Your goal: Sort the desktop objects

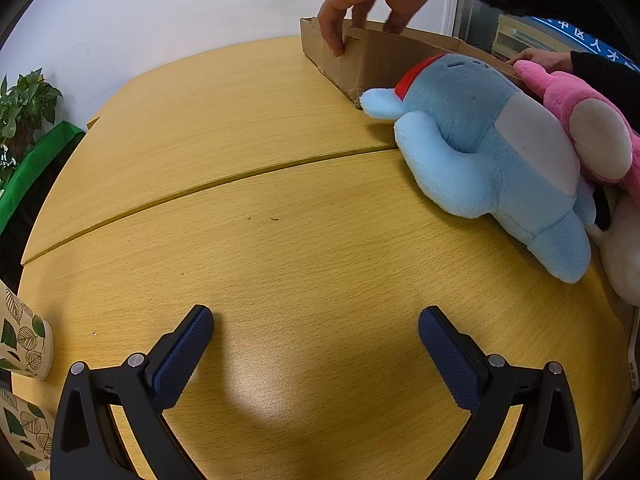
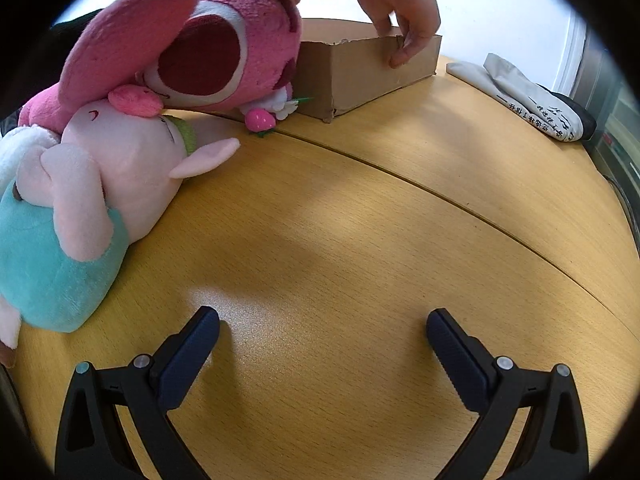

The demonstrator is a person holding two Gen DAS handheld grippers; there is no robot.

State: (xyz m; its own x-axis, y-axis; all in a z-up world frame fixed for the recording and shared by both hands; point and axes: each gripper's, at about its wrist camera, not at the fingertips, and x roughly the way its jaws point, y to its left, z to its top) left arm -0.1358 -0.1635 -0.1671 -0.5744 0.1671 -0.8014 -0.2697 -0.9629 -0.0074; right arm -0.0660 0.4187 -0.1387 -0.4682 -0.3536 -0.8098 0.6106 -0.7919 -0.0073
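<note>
Two grippers, left gripper (image 1: 316, 322) and right gripper (image 2: 323, 324), both spread wide and empty above the yellow wooden tabletop (image 1: 260, 248). Nothing grasped yet; probably best to begin with the light-blue plush toy with a red collar (image 1: 492, 160), lying on its side just in front of the shallow brown cardboard box (image 1: 372, 60), pressed against the pink plush bear (image 1: 588, 128). Long axis from head near the box toward the near edge. Should close across the narrow body, not along it. Bare hand (image 1: 360, 4) steadying the box rim.
</note>
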